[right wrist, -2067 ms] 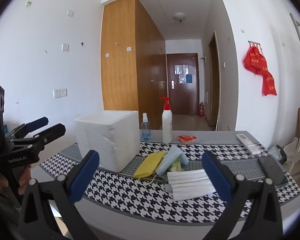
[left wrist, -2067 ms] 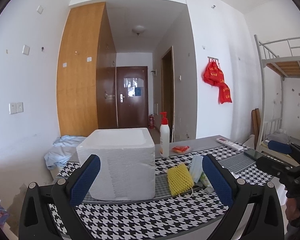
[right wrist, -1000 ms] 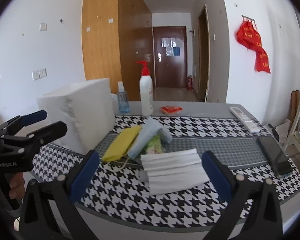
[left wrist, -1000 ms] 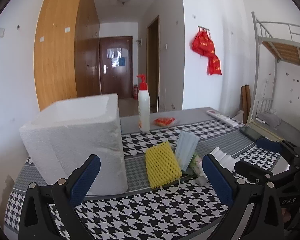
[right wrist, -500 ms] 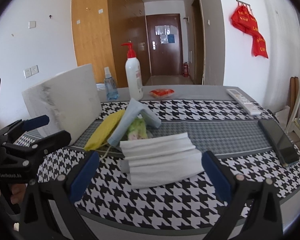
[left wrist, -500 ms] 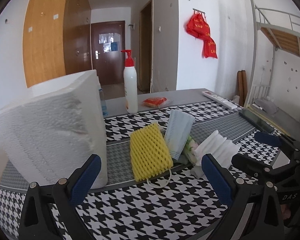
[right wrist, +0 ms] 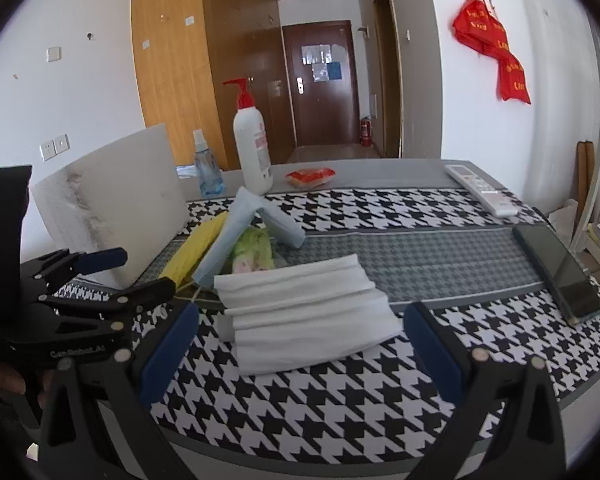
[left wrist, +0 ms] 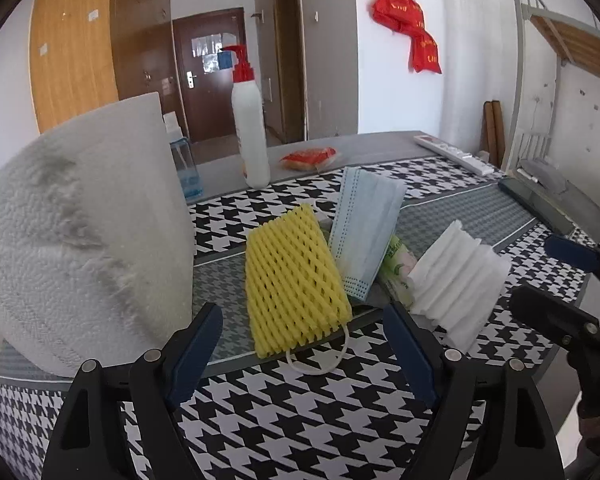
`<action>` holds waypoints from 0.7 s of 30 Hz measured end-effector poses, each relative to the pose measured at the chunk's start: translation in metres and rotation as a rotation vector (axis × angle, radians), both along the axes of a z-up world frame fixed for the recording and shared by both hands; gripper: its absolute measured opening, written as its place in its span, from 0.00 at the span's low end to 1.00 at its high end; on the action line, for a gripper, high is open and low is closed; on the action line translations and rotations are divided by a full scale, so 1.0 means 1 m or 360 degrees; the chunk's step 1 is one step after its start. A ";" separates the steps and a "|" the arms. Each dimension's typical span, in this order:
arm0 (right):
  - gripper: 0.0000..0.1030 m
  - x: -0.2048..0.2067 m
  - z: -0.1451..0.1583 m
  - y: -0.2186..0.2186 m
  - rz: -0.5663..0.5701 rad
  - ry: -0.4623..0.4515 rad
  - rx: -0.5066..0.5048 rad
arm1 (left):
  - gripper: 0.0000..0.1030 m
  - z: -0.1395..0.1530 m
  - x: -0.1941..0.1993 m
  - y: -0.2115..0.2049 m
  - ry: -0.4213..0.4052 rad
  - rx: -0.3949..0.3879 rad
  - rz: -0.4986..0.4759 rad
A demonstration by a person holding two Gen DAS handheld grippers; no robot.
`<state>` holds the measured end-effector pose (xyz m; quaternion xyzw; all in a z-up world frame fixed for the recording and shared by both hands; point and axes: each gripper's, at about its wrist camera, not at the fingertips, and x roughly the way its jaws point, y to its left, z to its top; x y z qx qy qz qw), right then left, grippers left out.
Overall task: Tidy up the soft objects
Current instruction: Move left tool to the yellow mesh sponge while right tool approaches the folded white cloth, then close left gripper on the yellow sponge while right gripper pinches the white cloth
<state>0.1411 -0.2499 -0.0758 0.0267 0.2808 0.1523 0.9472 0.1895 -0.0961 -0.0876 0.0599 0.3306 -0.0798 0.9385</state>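
Both jaws are released: left gripper faces the yellow foam net just ahead, right gripper faces the white folded cloth; best pinch each soft edge low against the bench

black left gripper frame, blue-padded jaws, silver screws.

- Houndstooth cloth covers the table; a grey band crosses its middle.
- White pump bottle, red pump head, stands upright at the far edge.
- Small clear spray bottle stands just left of it.
- Red snack packet lies to the right of the pump bottle.
- White remote lies at the far right.
- Dark phone lies flat, nearer than the remote.
- Red bags hang on the wall.
- Brown door closes the hallway.
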 end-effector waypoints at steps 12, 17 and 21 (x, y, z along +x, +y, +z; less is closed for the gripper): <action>1.00 0.013 -0.013 0.001 0.0025 0.0099 0.0009 | 0.63 -0.013 0.022 -0.005 0.0121 0.0156 0.0101; 1.00 0.014 -0.013 0.001 0.0031 0.0105 0.0023 | 0.45 -0.013 0.026 -0.004 0.0139 0.0150 0.0109; 1.00 0.015 -0.014 0.001 0.0025 0.0110 0.0013 | 0.34 -0.014 0.029 0.002 0.0154 0.0102 0.0122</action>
